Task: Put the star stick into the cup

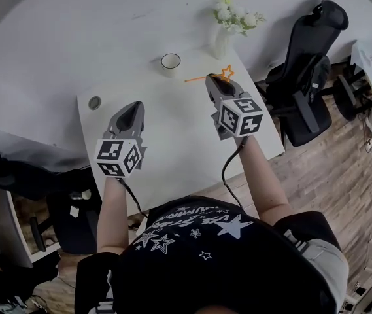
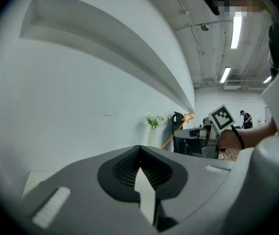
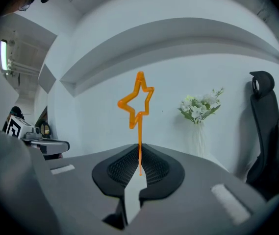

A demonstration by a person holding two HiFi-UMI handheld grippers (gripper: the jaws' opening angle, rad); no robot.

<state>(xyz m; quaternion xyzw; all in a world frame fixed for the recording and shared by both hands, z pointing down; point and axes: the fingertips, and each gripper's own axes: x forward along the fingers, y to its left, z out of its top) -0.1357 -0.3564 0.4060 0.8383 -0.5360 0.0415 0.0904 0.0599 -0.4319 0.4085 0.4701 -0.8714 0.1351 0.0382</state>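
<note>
The orange star stick (image 1: 225, 73) is held above the white table (image 1: 172, 149), pinched by my right gripper (image 1: 213, 79), which is shut on it. In the right gripper view the star stick (image 3: 137, 102) rises straight up from between the right gripper's (image 3: 139, 153) jaws. The white cup (image 1: 170, 61) stands upright near the table's far edge, to the left of the stick's thin end. My left gripper (image 1: 132, 107) hovers over the table's left half, shut and empty; the left gripper (image 2: 139, 153) points at the wall. From there the star stick (image 2: 186, 117) shows at the right.
A vase of white flowers (image 1: 228, 25) stands at the table's far right corner, just behind the star. A small round disc (image 1: 95, 102) lies near the far left corner. Black office chairs (image 1: 310, 77) stand to the right of the table, and dark furniture (image 1: 35, 182) to its left.
</note>
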